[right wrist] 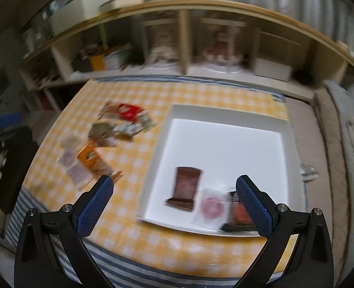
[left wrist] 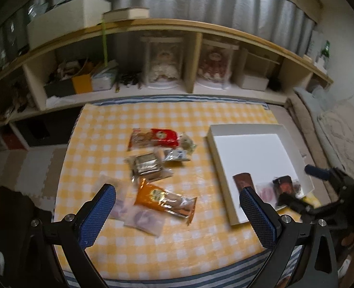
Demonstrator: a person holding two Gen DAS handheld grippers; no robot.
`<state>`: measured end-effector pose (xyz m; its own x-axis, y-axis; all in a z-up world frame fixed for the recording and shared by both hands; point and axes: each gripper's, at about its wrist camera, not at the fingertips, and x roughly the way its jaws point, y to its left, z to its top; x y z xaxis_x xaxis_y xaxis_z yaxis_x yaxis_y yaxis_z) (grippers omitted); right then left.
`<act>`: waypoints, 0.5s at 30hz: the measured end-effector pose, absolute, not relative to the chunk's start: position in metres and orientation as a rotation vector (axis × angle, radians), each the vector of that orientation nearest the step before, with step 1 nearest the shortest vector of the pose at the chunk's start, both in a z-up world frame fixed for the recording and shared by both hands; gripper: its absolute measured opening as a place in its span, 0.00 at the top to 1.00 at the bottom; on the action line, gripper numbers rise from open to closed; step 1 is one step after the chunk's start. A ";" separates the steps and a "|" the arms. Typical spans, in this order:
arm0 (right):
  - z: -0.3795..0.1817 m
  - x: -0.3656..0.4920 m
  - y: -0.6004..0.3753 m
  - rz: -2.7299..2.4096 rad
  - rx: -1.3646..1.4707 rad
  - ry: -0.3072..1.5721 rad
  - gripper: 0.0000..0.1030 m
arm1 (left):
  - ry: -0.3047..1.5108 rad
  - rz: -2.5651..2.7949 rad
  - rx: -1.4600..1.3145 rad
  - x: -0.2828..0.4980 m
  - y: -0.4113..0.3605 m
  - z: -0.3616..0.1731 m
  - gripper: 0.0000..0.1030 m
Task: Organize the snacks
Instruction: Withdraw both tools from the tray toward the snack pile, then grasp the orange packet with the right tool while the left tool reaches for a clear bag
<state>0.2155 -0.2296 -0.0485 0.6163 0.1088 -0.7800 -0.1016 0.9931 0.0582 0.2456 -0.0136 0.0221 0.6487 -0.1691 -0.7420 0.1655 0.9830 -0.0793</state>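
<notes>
We hold both grippers above the bench [left wrist: 225,120], which is covered by a yellow-and-white checked cloth. The left gripper [left wrist: 177,206] has its blue-padded fingers spread wide with nothing between them, and it hangs over the loose snacks. The right gripper [right wrist: 174,204] is likewise spread wide and empty, above the near end of the white tray [right wrist: 225,112]; in the left wrist view we see it from the side at the right edge of the tray.

On the cloth to the left of the tray lies a scatter of packets:
- a red packet [left wrist: 157,138] farthest from us;
- a small silver packet [left wrist: 175,155] just beside it, and a clear wrapper [left wrist: 187,144] touching both;
- a brownish clear-wrapped packet [left wrist: 148,165] in the middle;
- an orange packet [left wrist: 162,198] nearer, overlapping a pale pinkish packet [left wrist: 144,220].

Inside the tray, at its near end, we note three items in a row: a brown packet [right wrist: 185,188] on the left, a clear packet with a pink round shape [right wrist: 211,208] touching it, and a dark red-brown packet [right wrist: 239,216] partly behind the right finger. The rest of the tray floor is bare white.

A low open shelf [left wrist: 191,60] runs behind the bench. The right wrist view is motion-blurred, so we cannot read the labels.
</notes>
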 end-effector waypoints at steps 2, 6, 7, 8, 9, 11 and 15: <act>-0.056 0.217 -0.211 0.168 -0.013 0.909 0.00 | 0.851 -0.177 -0.024 0.245 -0.001 0.014 0.00; -0.071 0.222 -0.180 0.227 -0.046 0.929 0.00 | 0.882 -0.138 -0.099 0.247 0.028 -0.008 0.00; -0.075 0.224 -0.173 0.240 -0.051 0.934 0.00 | 0.890 -0.127 -0.116 0.250 0.034 -0.014 0.00; -0.080 0.225 -0.167 0.251 -0.058 0.938 0.00 | 0.896 -0.120 -0.131 0.255 0.038 -0.018 0.00; -0.084 0.227 -0.162 0.261 -0.064 0.940 0.00 | 0.912 -0.105 -0.161 0.256 0.046 -0.026 0.00; -0.093 0.233 -0.152 0.282 -0.078 0.938 0.00 | 0.951 -0.092 -0.212 0.263 0.055 -0.040 0.00; -0.111 0.245 -0.136 0.311 -0.095 0.930 0.00 | 1.094 -0.088 -0.447 0.279 0.079 -0.082 0.00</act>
<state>0.2454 -0.1357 -0.1108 0.5571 0.2221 -0.8002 -0.3039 0.9513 0.0525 0.2788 0.0794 -0.0816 0.4646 -0.2859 -0.8381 -0.1485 0.9079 -0.3920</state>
